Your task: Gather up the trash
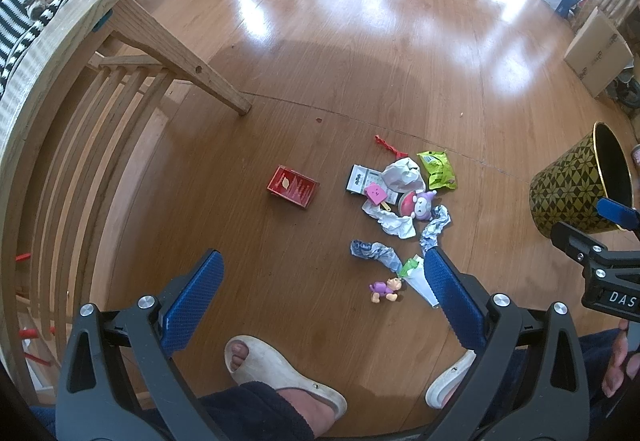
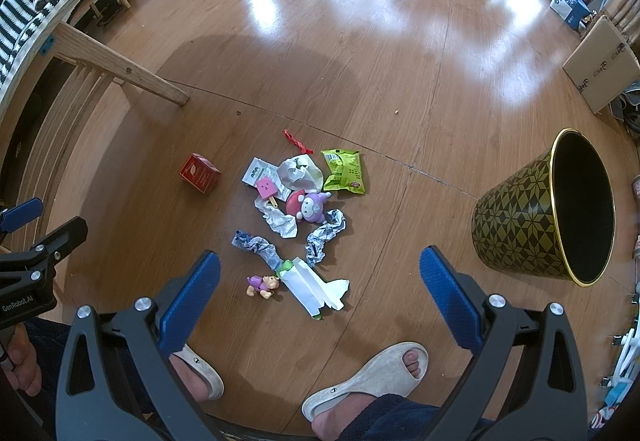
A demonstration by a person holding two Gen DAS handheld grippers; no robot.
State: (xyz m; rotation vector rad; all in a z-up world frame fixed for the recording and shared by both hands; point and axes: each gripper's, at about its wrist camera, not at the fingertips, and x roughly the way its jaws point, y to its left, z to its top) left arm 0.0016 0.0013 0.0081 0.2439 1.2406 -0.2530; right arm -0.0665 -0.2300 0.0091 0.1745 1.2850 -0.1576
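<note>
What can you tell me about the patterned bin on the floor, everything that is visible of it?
The bin is a round bucket, wider at the mouth than at the base, covered in a black and gold geometric star pattern with a thin gold rim. Its inside looks dark, and no contents can be made out. It appears to stand on the wooden floor, its mouth turned towards the camera, to the right of the scattered litter and toys. Nothing touches it; neither gripper holds it.

Left hand-held gripper (image 1: 322,289) and right hand-held gripper (image 2: 320,291), both wide apart, empty, above slippered feet (image 2: 366,381).
</note>
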